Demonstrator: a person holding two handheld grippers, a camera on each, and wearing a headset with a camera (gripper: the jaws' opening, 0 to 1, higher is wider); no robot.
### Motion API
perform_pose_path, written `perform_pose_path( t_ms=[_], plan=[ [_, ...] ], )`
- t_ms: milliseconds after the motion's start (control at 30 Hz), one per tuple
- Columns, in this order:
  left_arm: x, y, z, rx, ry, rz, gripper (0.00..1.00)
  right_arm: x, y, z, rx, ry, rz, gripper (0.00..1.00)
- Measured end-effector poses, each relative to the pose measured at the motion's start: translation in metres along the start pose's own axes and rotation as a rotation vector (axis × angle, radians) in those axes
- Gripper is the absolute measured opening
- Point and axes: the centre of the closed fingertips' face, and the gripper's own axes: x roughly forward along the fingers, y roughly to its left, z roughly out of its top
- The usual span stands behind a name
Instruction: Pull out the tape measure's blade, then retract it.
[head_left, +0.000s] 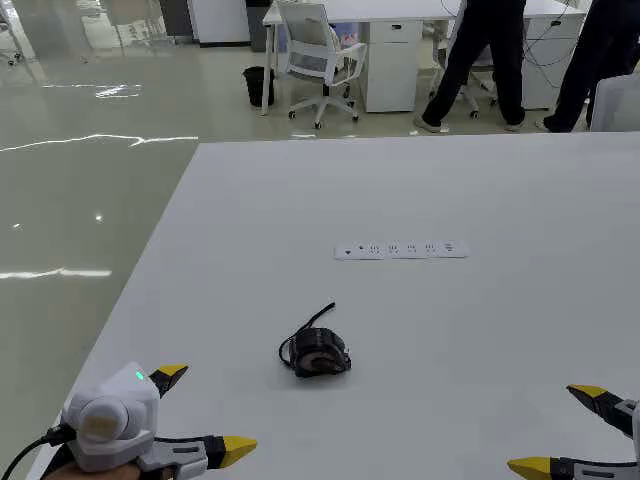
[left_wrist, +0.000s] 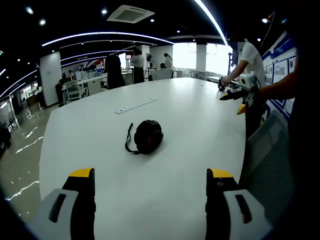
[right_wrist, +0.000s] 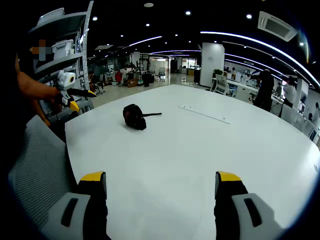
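Observation:
A black tape measure (head_left: 317, 352) with a short wrist strap lies on the white table (head_left: 420, 190), blade retracted. It sits ahead of my left gripper (left_wrist: 150, 176) as the tape measure (left_wrist: 145, 136), and far off to the left of my right gripper (right_wrist: 160, 178) as the tape measure (right_wrist: 134, 116). In the head view the left gripper (head_left: 205, 410) is open at the near left table corner and the right gripper (head_left: 568, 428) is open at the near right edge. Neither touches the tape measure. Both have yellow tips.
A white power strip (head_left: 401, 249) lies flat on the table beyond the tape measure. Past the far edge stand a white office chair (head_left: 315, 62), a black bin (head_left: 257, 86), desks and two people (head_left: 482, 60). The table's left edge (head_left: 130, 290) drops to a glossy floor.

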Motion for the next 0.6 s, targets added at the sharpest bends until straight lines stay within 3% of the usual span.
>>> perform_pose_path(
  t_ms=[467,600],
  plan=[
    [-0.006,-0.004,-0.001,-0.004,0.001,0.000,0.91,-0.004,0.003,-0.005,-0.001,0.007,0.001,0.92],
    [-0.013,0.000,-0.005,-0.037,-0.011,0.024,0.92,-0.010,0.000,-0.008,0.009,0.001,-0.015,0.94]
  ],
)
